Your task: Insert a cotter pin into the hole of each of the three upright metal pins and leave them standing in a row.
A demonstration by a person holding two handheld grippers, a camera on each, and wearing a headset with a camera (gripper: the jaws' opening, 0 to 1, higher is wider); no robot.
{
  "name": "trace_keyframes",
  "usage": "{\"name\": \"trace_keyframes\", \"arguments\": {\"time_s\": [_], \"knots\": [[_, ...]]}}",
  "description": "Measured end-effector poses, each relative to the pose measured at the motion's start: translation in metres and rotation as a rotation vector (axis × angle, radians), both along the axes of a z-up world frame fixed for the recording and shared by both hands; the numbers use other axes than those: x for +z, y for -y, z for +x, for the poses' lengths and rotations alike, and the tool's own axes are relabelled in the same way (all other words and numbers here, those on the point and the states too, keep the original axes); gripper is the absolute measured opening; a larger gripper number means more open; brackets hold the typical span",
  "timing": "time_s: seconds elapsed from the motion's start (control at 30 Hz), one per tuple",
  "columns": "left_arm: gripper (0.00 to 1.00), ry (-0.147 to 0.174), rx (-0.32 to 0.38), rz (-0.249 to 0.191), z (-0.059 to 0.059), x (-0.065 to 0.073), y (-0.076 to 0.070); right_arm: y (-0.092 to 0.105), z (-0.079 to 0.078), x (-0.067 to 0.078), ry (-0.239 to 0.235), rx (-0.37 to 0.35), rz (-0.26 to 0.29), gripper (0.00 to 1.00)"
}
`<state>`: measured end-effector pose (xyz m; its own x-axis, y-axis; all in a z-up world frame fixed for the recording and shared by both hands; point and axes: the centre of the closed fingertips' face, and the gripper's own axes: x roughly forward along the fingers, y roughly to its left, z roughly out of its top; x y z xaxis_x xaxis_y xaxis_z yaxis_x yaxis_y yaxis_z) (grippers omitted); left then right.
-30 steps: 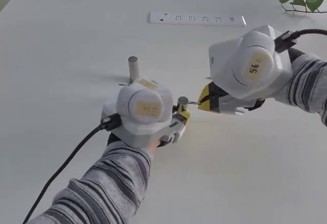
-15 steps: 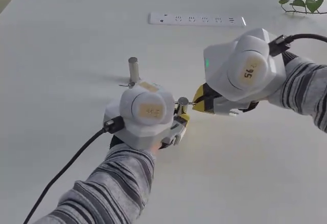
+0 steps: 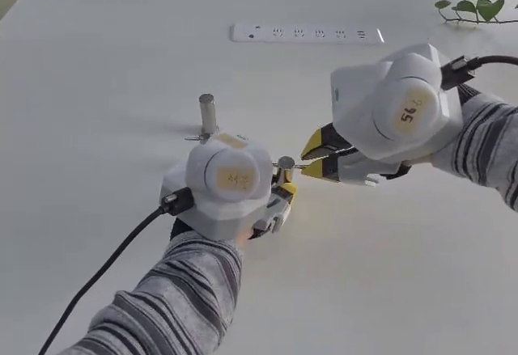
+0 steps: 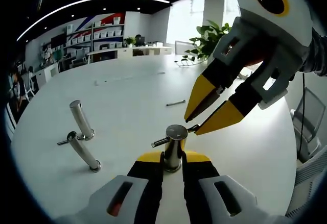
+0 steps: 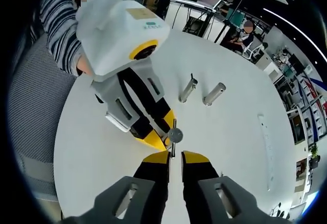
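My left gripper is shut on an upright metal pin, low on its shaft. A thin cotter pin passes through the hole near its top. My right gripper stands open right beside that pin, its yellow fingertips on either side of the cotter pin's end. Two more metal pins stand a little way off; one carries a cotter pin. In the head view one of them rises behind the left gripper.
A loose cotter pin lies on the white table farther out. A white power strip lies at the far side, and a plant sprig at the far right. Cables trail from both grippers.
The right gripper's jaws were closed on the cotter pin's end; now they have spread apart and drawn back slightly. The left gripper still holds the pin in place.
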<state>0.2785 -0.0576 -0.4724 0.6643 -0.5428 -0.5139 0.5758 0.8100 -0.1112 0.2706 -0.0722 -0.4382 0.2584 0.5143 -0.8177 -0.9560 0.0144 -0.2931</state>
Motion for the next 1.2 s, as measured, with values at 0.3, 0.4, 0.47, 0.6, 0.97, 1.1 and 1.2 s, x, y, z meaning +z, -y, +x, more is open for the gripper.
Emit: {"name": "trace_keyframes", "arguments": {"time_s": [0.3,0.4,0.47,0.6,0.97,1.1,1.2], "knots": [[0.10,-0.007,0.017,-0.008,0.000,0.000,0.001,0.006,-0.003,-0.002,-0.012,-0.021,0.002,0.00],[0.10,-0.009,0.031,-0.007,0.000,0.000,0.001,0.003,-0.003,-0.001,-0.007,-0.020,0.003,0.00],[0.10,-0.008,0.035,-0.005,0.000,0.000,0.001,0.000,-0.004,0.000,-0.003,-0.015,0.009,0.00],[0.10,-0.012,0.046,-0.007,0.000,0.000,0.002,-0.002,-0.003,0.001,0.005,-0.007,0.003,0.00],[0.27,-0.017,0.070,0.002,0.001,0.000,-0.001,-0.001,-0.001,0.001,-0.057,-0.097,0.040,0.00],[0.29,-0.017,0.069,0.007,0.001,0.001,-0.005,-0.008,0.002,0.008,-0.115,-0.150,0.115,0.07],[0.34,-0.015,0.064,0.014,-0.002,0.003,-0.009,-0.014,0.006,0.007,-0.156,-0.173,0.154,0.12]]}}
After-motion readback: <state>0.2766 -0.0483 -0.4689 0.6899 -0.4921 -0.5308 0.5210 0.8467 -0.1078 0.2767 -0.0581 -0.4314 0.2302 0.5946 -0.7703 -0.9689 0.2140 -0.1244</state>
